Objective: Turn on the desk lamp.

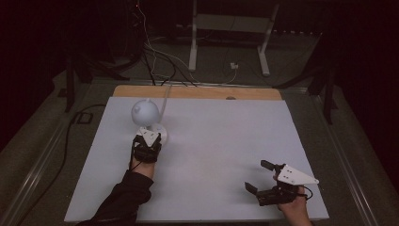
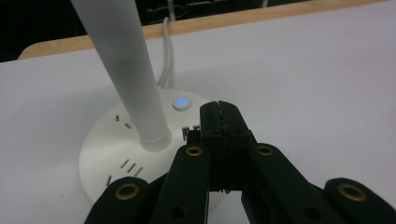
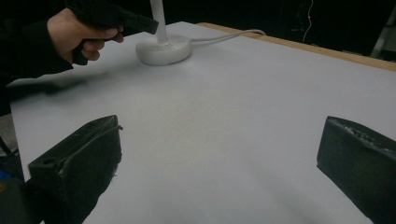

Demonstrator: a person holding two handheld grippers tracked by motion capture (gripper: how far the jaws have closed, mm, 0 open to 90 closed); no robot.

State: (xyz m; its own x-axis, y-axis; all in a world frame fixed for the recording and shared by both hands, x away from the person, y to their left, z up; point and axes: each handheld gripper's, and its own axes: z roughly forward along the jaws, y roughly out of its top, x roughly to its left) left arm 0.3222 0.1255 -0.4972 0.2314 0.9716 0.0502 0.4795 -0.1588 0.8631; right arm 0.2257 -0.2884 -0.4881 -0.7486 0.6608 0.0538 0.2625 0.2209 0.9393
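Desk lamp (image 1: pixel 147 117) stands at the far left of the white table (image 1: pixel 226 155), its cable (image 3: pixel 224 36) running off over the table's far wooden edge. We read its long axis as the white stem (image 2: pixel 126 70), which rises from the round base (image 2: pixel 107 154) and leans a little away from upright in the left gripper view; the globe-shaped head (image 1: pixel 144 112) sits at the top, and we cannot tell which way its opening faces. On the base we note slot openings and a small round button (image 2: pixel 181 103), which glows blue. The scene remains dim, so we judge the lamp head unlit and the switching step not yet shown complete. The left gripper (image 2: pixel 220 122) has its jaws pressed together with nothing between them, the closed tip lying just beside the button, on the near side of it; whether it touches the base we cannot tell. What remains, in our judgement, is a press on the button with that closed tip. The right gripper (image 1: pixel 261 176) rests near the table's right front corner, well apart from the lamp, jaws spread wide and empty.
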